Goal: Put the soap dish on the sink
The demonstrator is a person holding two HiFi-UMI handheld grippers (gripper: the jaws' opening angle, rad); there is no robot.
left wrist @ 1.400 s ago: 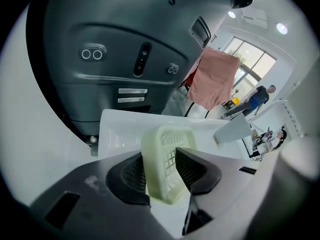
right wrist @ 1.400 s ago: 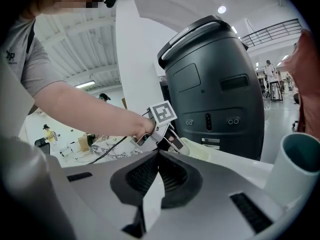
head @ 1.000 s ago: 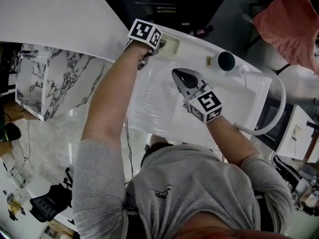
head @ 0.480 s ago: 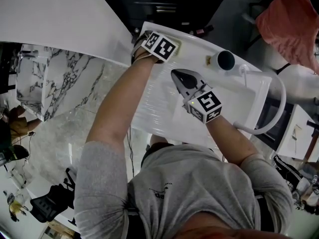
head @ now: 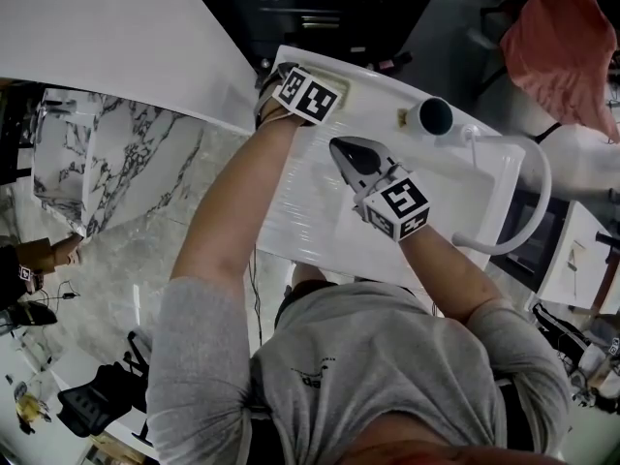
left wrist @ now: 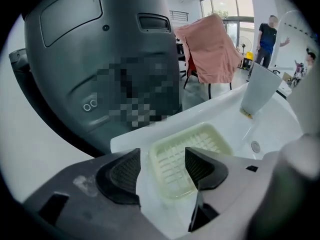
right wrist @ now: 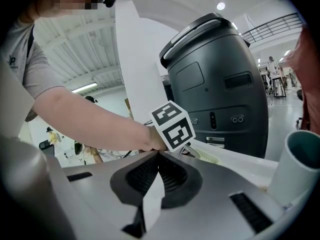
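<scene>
The fingers (left wrist: pixel 120 176) of the left gripper (left wrist: pixel 162 159) stand spread, having just been opening. The pale soap dish (left wrist: pixel 210 139) lies ungripped between them on the sink (left wrist: pixel 227 106) ledge, lower centre of the left gripper view. The right gripper (right wrist: pixel 159 154), mid-frame in the head view, has its fingers pressed together on nothing.

soap dish (left wrist: pixel 185 156): showing pale cream, ribbed grid pattern
sink (head: pixel 315 221): reading plain white
cup (left wrist: pixel 260 91): showing white outside, dark inside
right gripper (right wrist: pixel 157 176): showing grey body, black ribbed pads; cube (head: pixel 399 208) carrying black-and-white square markers
cloth (head: pixel 557 37), upper right: showing salmon pink
marble surface (head: pixel 126 172), left: showing white, dark veining
shirt (head: pixel 387 376): showing grey
machine (left wrist: pixel 100 49): showing dark grey
</scene>
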